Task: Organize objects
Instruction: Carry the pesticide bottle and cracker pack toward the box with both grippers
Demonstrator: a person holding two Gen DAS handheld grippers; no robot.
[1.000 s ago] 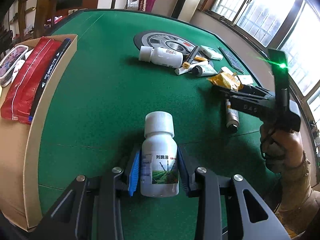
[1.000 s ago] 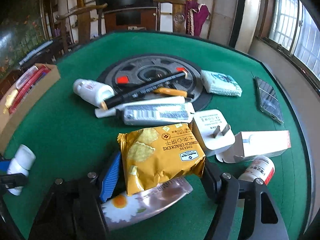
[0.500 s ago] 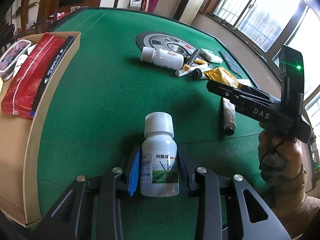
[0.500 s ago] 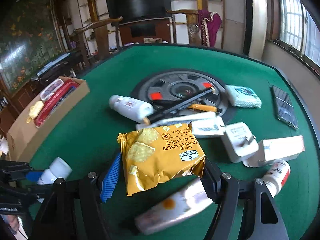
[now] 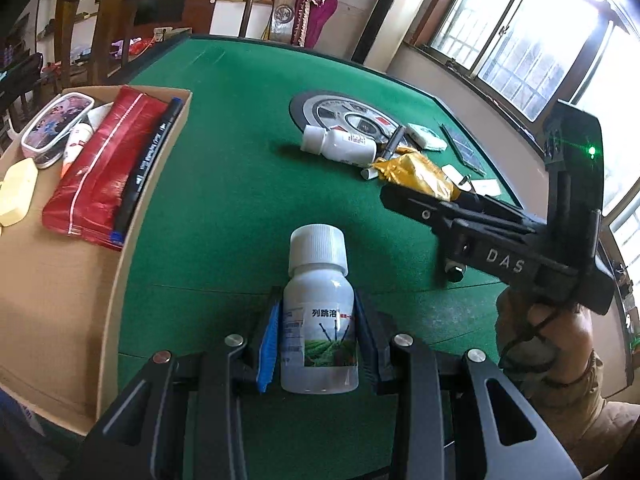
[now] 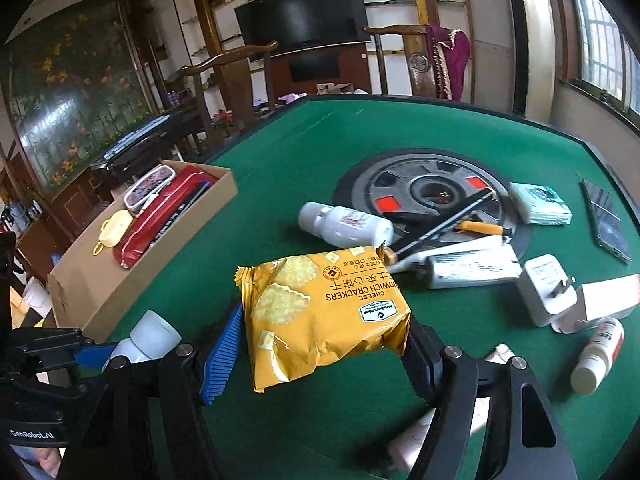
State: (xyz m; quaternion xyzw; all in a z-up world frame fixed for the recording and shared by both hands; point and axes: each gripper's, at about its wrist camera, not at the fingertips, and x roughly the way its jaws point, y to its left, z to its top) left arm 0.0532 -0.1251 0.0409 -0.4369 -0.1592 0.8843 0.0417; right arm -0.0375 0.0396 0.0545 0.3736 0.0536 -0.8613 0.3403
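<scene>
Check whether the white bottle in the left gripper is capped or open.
Capped. The white bottle clamped in the left gripper carries a white ribbed screw cap seated on its neck, with no gap showing.

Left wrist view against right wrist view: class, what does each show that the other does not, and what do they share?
Only the left wrist view shows the label of the white bottle clamped in the left hand-held gripper, and the hand carrying the right hand-held gripper.

Only the right wrist view shows the printed face of the cracker packet clamped in that gripper, the wall television and the small red-labelled bottle.

Both show the green table, the cardboard box with the red pouch, and the lying white bottle.
</scene>
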